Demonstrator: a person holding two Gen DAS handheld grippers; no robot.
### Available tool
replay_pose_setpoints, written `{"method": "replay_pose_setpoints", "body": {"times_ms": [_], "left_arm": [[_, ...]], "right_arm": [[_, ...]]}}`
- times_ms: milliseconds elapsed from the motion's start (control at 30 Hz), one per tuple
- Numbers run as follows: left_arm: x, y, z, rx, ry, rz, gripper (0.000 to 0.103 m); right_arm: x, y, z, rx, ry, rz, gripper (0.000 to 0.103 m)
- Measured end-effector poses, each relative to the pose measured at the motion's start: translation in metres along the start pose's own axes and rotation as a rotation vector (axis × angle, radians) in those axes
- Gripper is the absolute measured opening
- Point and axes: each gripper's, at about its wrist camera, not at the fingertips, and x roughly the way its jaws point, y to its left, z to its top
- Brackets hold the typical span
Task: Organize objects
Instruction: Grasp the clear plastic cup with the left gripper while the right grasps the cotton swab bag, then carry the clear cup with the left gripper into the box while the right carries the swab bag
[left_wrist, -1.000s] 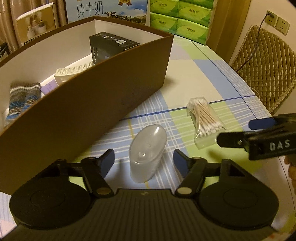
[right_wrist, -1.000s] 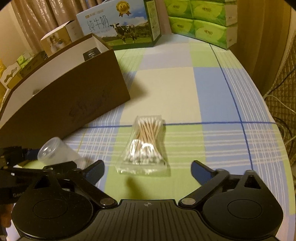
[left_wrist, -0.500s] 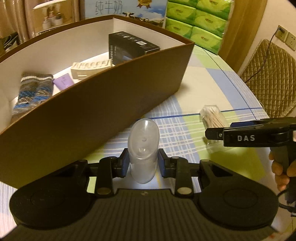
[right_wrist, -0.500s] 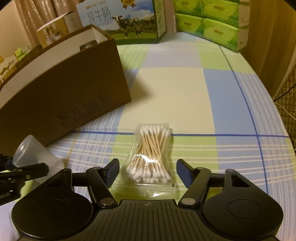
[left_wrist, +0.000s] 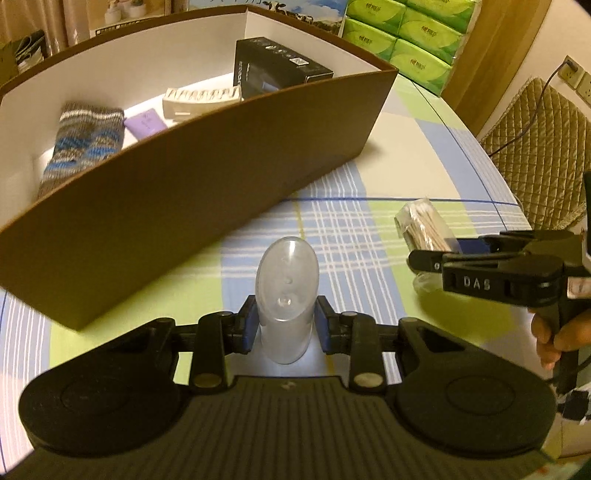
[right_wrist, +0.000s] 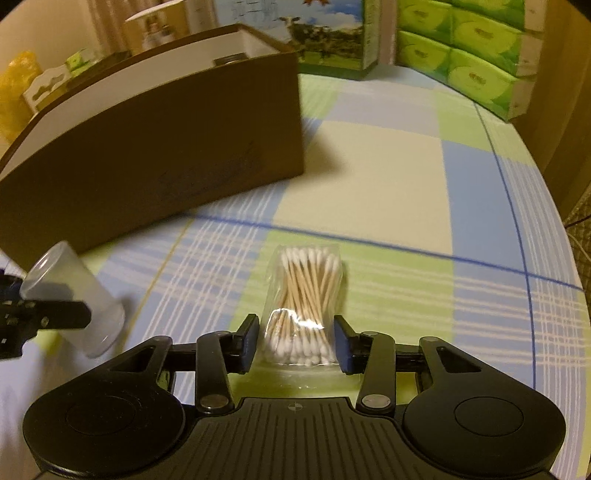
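My left gripper (left_wrist: 284, 329) pinches the frosted plastic vial (left_wrist: 286, 295), tilted, near the brown box (left_wrist: 207, 177). My right gripper (right_wrist: 297, 345), jaws just closing, straddles the cotton swab bag (right_wrist: 304, 295) flat on the checked tablecloth (right_wrist: 388, 177); contact unclear.

The near side of the desk (right_wrist: 388, 166) is walled off by the tall brown side of the cardboard box (left_wrist: 207, 192), which stands between the left gripper (left_wrist: 284, 328) and the box's open interior. Inside, floor room is taken by a knitted sock (left_wrist: 83, 144), a purple card (left_wrist: 146, 123), a white ribbed item (left_wrist: 201, 99) and a black carton (left_wrist: 277, 68). Open cloth is left to the right of the box. The far edge is blocked by green tissue packs (right_wrist: 476, 48) and a milk carton (right_wrist: 325, 37).
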Motion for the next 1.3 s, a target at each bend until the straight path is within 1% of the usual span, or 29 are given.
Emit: {"method": "replay_pose_setpoints", "body": {"times_ms": [133,333,433,567,600,700,800,867,900,967,1000,1200,1300], "left_arm": [[-0.007,0.0,-0.011,-0.009,0.011,0.003,0.027],[-0.02,0.001,-0.03,-0.029,0.035,-0.012,0.027],[-0.028,0.001,-0.04,-0.041,0.049,-0.017,0.027],[-0.039,0.005,-0.054,-0.064,0.066,-0.018,0.027],[-0.041,0.005,-0.057,-0.068,0.068,-0.017,0.027],[-0.048,0.007,-0.066,-0.079,0.074,-0.013,0.027],[-0.052,0.009,-0.072,-0.088,0.074,-0.008,0.027],[-0.056,0.01,-0.075,-0.096,0.072,-0.004,0.027],[-0.057,0.011,-0.077,-0.098,0.07,-0.003,0.027],[-0.06,0.012,-0.079,-0.103,0.068,0.002,0.027],[-0.062,0.012,-0.081,-0.106,0.067,0.002,0.027],[-0.068,0.015,-0.085,-0.117,0.059,0.006,0.027],[-0.07,0.016,-0.085,-0.117,0.052,0.004,0.027]], "right_arm": [[-0.01,0.013,-0.015,-0.045,0.017,0.048,0.039],[-0.026,0.033,-0.042,-0.118,0.046,0.148,0.039],[-0.034,0.038,-0.055,-0.128,0.059,0.177,0.039],[-0.039,0.042,-0.066,-0.126,0.058,0.183,0.041],[-0.039,0.043,-0.066,-0.122,0.054,0.181,0.043],[-0.037,0.045,-0.067,-0.103,0.037,0.154,0.052],[-0.035,0.052,-0.068,-0.128,0.021,0.126,0.053],[-0.036,0.058,-0.07,-0.166,0.019,0.101,0.05],[-0.037,0.06,-0.071,-0.183,0.016,0.095,0.038],[-0.039,0.062,-0.072,-0.193,0.022,0.095,0.035],[-0.038,0.062,-0.073,-0.195,0.025,0.098,0.031],[-0.04,0.063,-0.072,-0.177,0.044,0.127,0.025],[-0.044,0.063,-0.07,-0.146,0.048,0.154,0.025]]}}
